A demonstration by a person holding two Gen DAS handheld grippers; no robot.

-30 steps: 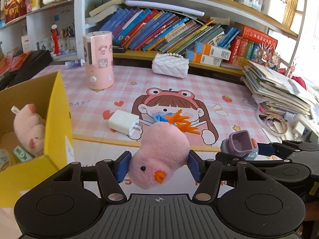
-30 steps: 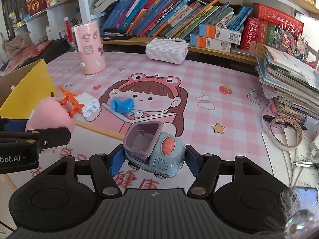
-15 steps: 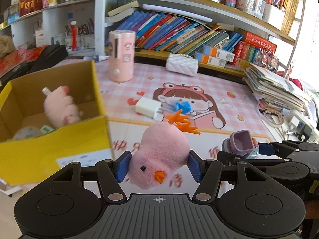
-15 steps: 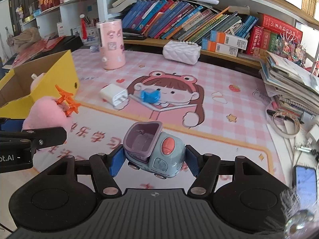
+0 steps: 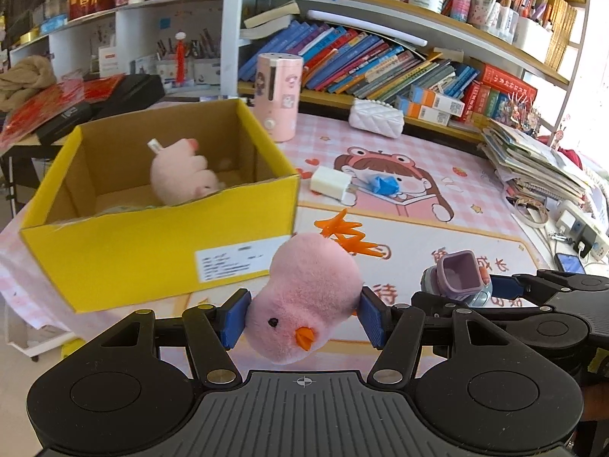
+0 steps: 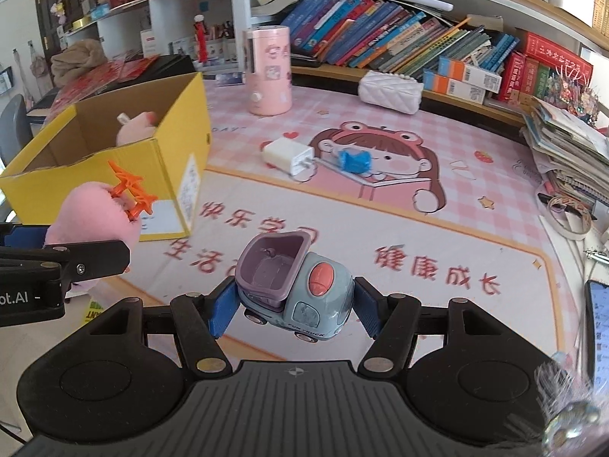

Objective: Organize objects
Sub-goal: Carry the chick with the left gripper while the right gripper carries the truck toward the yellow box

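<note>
My left gripper (image 5: 303,321) is shut on a pink plush chick (image 5: 310,293) with orange feet, held above the mat in front of the yellow cardboard box (image 5: 152,243). A pink plush pig (image 5: 179,177) lies inside the box. My right gripper (image 6: 293,310) is shut on a blue-grey toy truck (image 6: 297,289) with a purple bed, held above the mat. The chick (image 6: 93,215) and box (image 6: 167,160) show at the left of the right wrist view. The truck (image 5: 458,278) shows at the right of the left wrist view.
A white charger (image 6: 289,154) and a blue crumpled object (image 6: 354,160) lie on the pink cartoon mat (image 6: 418,228). A pink cylinder (image 6: 268,72), a white quilted purse (image 6: 390,85), bookshelves and a paper stack (image 6: 571,152) ring the desk. A phone (image 6: 597,327) lies at right.
Both grippers have pulled back and up from the mat, still holding their toys. The left one has swung left, so the box now sits nearer and more central ahead of it.
</note>
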